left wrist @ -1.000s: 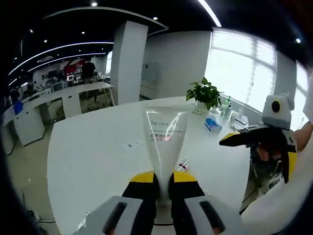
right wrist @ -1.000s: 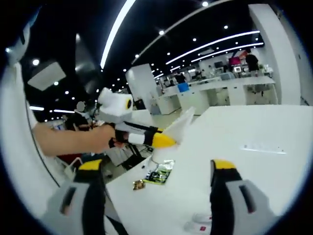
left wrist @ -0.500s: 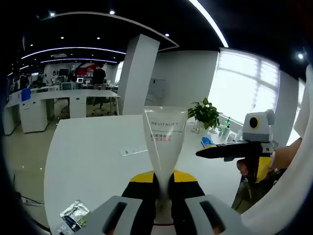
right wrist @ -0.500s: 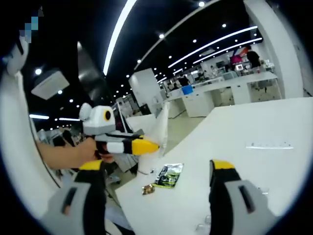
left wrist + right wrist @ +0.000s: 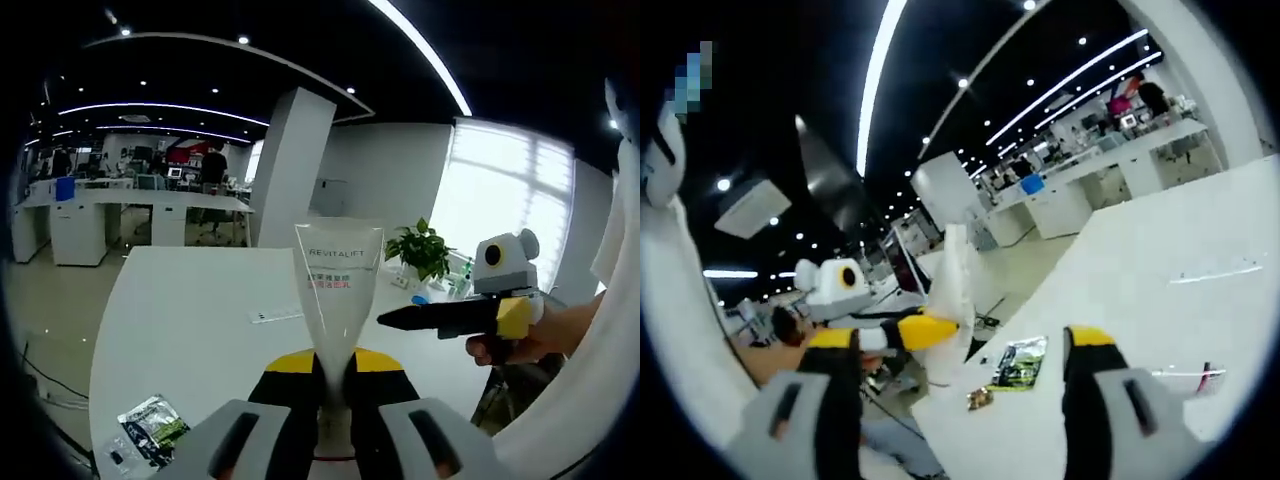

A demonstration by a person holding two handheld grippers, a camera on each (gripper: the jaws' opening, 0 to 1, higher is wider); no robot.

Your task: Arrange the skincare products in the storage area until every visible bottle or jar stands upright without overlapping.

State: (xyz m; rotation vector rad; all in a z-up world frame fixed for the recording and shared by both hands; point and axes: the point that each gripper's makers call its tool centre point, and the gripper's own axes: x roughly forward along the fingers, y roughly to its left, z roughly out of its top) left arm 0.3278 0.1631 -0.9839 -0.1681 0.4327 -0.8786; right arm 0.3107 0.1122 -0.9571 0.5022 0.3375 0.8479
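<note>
white pillar (image 5: pixel 290 165) | bright window (image 5: pixel 500 215) | black ceiling, light strips (image 5: pixel 878 80) | white desks (image 5: pixel 100 205)

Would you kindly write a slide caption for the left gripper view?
Left gripper shut on a white REVITALIFT tube above the white table, right gripper alongside.

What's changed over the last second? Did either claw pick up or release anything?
No grab or release. The left claw stays shut on the white tube, held upright as before. Both views swung, so the green sachet by the table edge came into the left gripper view. There the right claw reaches closer to the tube than before. In the right gripper view, its own jaws stand wide apart, unchanged, with nothing between them.
</note>
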